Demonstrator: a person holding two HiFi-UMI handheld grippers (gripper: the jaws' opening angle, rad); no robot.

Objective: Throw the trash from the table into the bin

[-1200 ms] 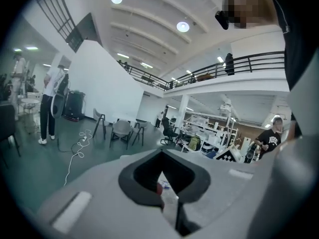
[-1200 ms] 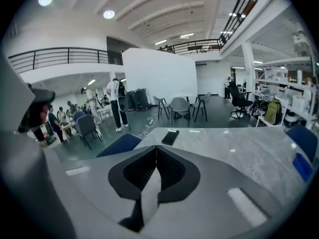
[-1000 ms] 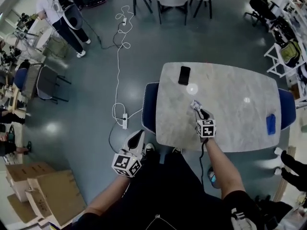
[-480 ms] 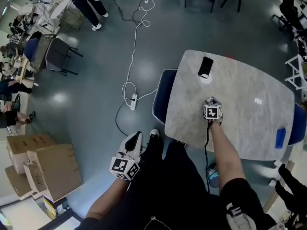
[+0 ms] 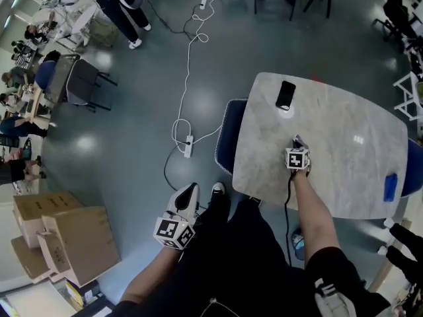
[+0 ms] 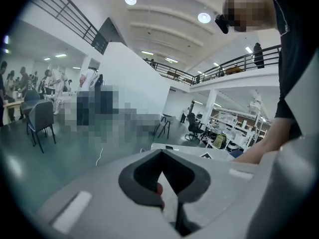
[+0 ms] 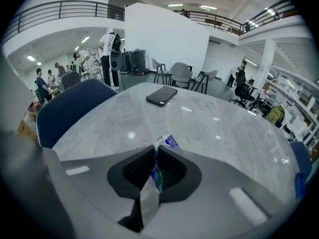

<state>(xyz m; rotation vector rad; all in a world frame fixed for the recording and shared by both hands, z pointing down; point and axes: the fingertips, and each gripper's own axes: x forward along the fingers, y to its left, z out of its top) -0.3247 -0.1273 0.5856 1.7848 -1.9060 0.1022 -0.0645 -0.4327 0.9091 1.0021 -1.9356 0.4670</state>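
Observation:
A small blue and silver wrapper point(image 7: 165, 142) is pinched between the jaws of my right gripper point(image 7: 154, 157), just above the marble table point(image 7: 214, 123). From the head view the right gripper point(image 5: 297, 148) is over the table's near left part, with the wrapper point(image 5: 296, 139) poking out past its tips. My left gripper point(image 5: 187, 193) hangs low beside my left leg, off the table, above the floor. Its jaws look shut with nothing in them point(image 6: 162, 183). No bin shows in any view.
A black phone point(image 5: 285, 94) lies at the table's far left corner. A blue object point(image 5: 390, 186) sits near the right edge. A blue chair point(image 5: 227, 144) stands against the table's left side. A white cable and power strip point(image 5: 188, 144) cross the floor. Cardboard boxes point(image 5: 59, 236) stand left.
My right gripper reached the wrapper on the table and shut on it. The head view swung left. The left gripper stayed low by my leg.

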